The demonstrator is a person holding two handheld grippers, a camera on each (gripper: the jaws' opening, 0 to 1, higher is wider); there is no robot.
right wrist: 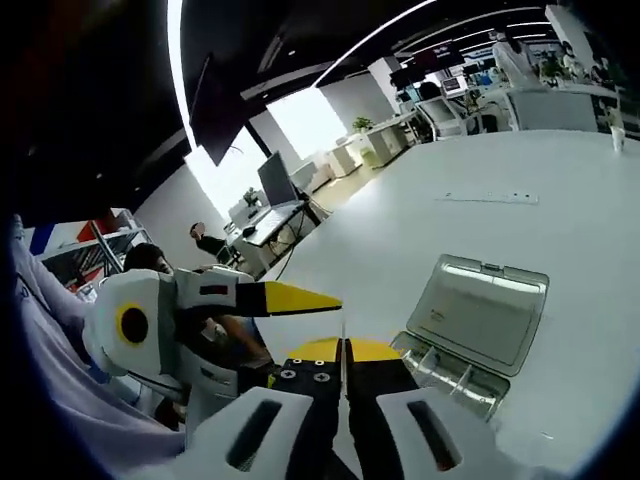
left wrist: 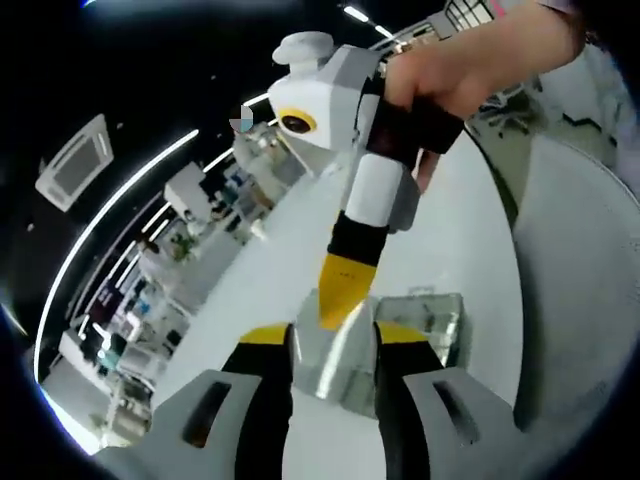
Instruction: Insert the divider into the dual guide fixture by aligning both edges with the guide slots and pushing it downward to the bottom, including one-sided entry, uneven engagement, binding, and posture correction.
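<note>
The divider [left wrist: 335, 378] is a thin shiny metal plate held above the white table. In the left gripper view it faces me and spans the gap between the yellow-tipped jaws of my left gripper [left wrist: 335, 338], which is shut on its side edges. My right gripper [left wrist: 345, 288] comes down from above in a hand and pinches the plate's upper part. In the right gripper view the divider [right wrist: 343, 335] shows edge-on, with my right gripper [right wrist: 344, 352] shut on it and my left gripper [right wrist: 292, 297] entering from the left. The guide fixture [right wrist: 480, 318], a clear slotted tray, lies on the table beyond, also [left wrist: 437, 318].
The white table [right wrist: 560, 180] stretches far ahead with a long power strip [right wrist: 490, 198] lying on it. Office desks, chairs and a monitor [right wrist: 272, 180] stand behind. A person [right wrist: 205, 240] sits in the background. A hand [left wrist: 470, 60] holds the right gripper.
</note>
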